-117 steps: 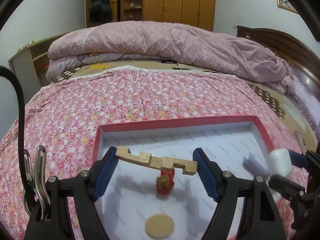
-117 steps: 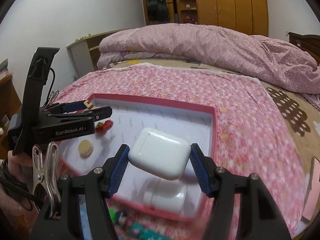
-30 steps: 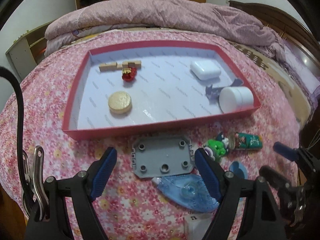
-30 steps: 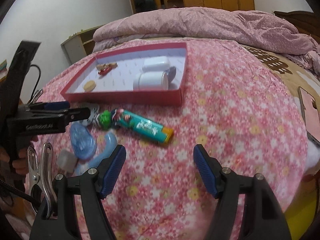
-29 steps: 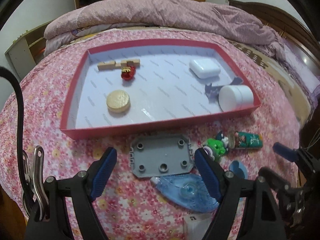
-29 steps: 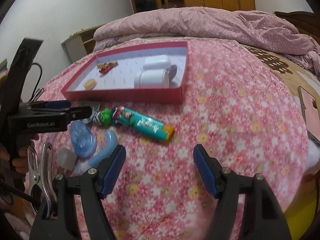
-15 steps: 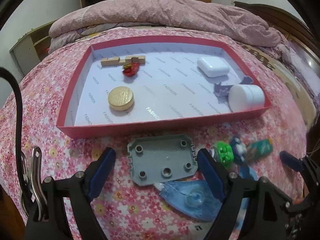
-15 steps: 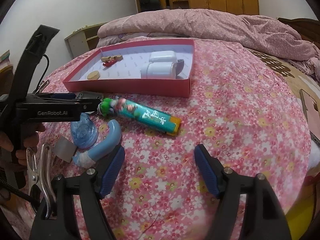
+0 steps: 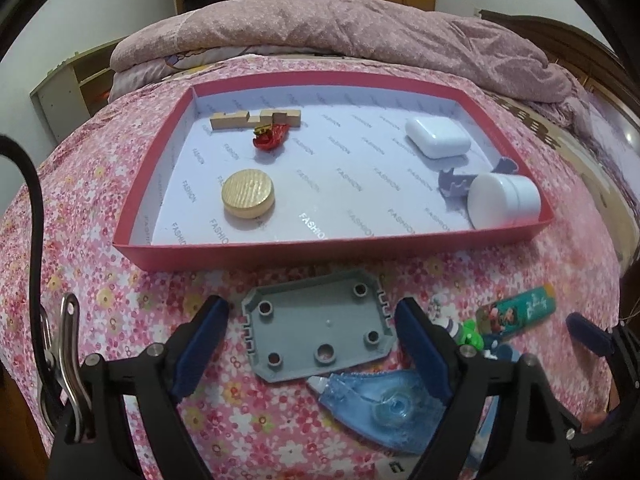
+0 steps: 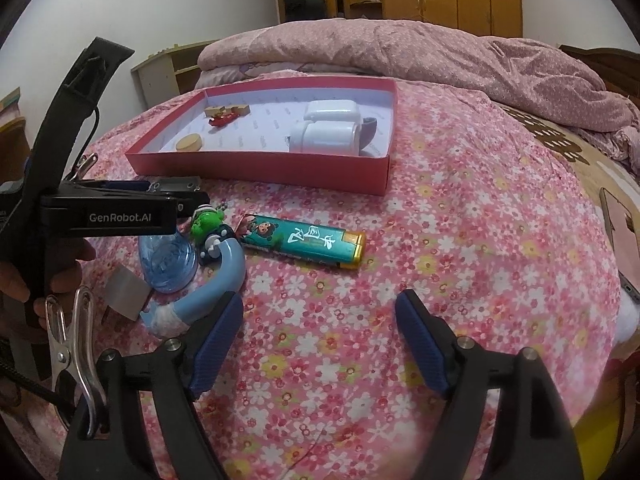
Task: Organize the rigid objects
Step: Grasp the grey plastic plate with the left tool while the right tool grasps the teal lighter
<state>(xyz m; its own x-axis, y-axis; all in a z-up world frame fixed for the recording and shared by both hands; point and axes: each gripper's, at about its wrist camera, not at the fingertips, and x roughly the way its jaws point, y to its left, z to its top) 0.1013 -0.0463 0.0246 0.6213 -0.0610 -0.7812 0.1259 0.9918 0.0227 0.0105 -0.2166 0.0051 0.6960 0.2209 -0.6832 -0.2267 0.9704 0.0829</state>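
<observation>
A red tray (image 9: 328,254) on the flowered bedspread holds a wooden block (image 9: 256,119), a red toy (image 9: 270,138), a wooden disc (image 9: 248,198), a white case (image 9: 436,142) and a white jar (image 9: 504,206). In front of it lies a grey plate (image 9: 320,332). My left gripper (image 9: 310,312) is open and straddles the plate without touching it. My right gripper (image 10: 320,304) hovers over bare bedspread, jaws opening, with nothing between them. A teal lighter (image 10: 308,242) lies just beyond it.
A blue correction-tape roller (image 9: 384,408), a green toy (image 10: 206,220), a curved blue piece (image 10: 216,284) and a small grey cube (image 10: 126,292) lie beside the grey plate. A bunched quilt (image 10: 400,48) lies behind the tray. A phone (image 10: 620,232) is at the right.
The wooden block and white case, held over the tray earlier, now lie in it. Both grippers have drawn back; the left has closed in on the grey plate, and the right jaws stand wider.
</observation>
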